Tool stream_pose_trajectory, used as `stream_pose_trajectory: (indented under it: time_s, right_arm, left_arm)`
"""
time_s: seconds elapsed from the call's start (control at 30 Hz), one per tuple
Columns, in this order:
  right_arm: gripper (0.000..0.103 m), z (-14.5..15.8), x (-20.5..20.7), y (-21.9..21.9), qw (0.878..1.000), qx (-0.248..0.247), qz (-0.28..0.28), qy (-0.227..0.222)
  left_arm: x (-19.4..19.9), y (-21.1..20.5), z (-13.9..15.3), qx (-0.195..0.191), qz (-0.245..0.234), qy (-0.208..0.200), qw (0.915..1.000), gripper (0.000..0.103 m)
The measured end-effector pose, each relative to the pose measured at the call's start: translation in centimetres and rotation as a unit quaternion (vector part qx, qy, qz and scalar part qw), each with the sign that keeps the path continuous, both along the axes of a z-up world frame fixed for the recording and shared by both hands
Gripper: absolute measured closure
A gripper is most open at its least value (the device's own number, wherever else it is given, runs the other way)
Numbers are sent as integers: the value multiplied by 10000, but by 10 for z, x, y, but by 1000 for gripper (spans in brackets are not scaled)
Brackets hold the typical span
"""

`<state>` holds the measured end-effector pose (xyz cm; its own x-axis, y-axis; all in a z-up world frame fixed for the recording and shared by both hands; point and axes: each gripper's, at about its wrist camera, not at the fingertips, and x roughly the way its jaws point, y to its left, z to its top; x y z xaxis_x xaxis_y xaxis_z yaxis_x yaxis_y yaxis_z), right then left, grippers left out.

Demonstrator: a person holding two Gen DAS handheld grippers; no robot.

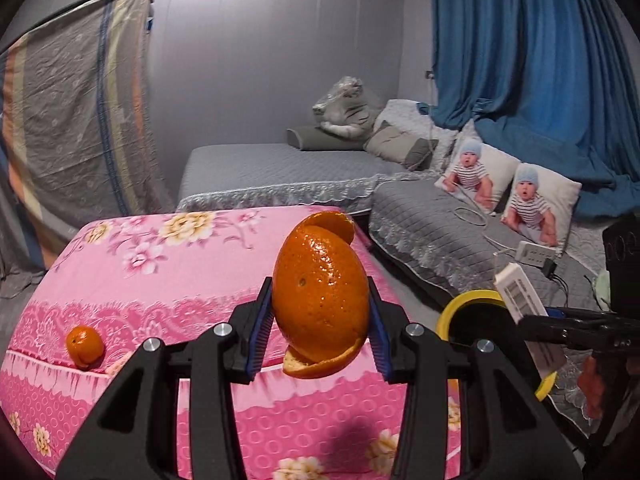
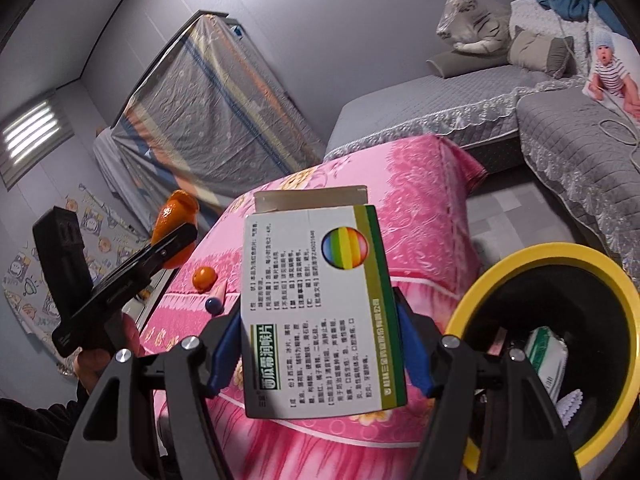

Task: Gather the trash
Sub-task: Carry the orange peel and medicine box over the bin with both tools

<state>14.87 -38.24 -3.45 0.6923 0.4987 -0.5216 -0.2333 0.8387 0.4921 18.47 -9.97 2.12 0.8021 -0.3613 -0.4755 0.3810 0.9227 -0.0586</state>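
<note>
While the left claw [image 1: 320, 320] squeezes orange peel [image 1: 320, 300], the right claw [image 2: 320, 348] pinches a medicine box [image 2: 320, 312], hiding the bin [image 2: 500, 280] partly.

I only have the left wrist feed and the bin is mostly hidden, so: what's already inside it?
Observer: The right wrist view shows the yellow-rimmed bin holding a white and green packet.
Operator: What is the right claw carrying?
Observer: The right claw is shut on a white medicine box with a rainbow circle, top flap open.
Operator: Anything left on the pink cover besides the small orange?
Observer: A small dark blue ball sits just beside that orange.
</note>
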Motion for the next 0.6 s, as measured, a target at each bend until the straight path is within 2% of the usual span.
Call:
stream_pose_trajectory:
  time_s: [0.6]
  right_arm:
    - [39,-18,-27,-89,9928,61,-1194,-91]
  left_arm:
    - [-20,-99,4,131,-1053,-282,9940,62]
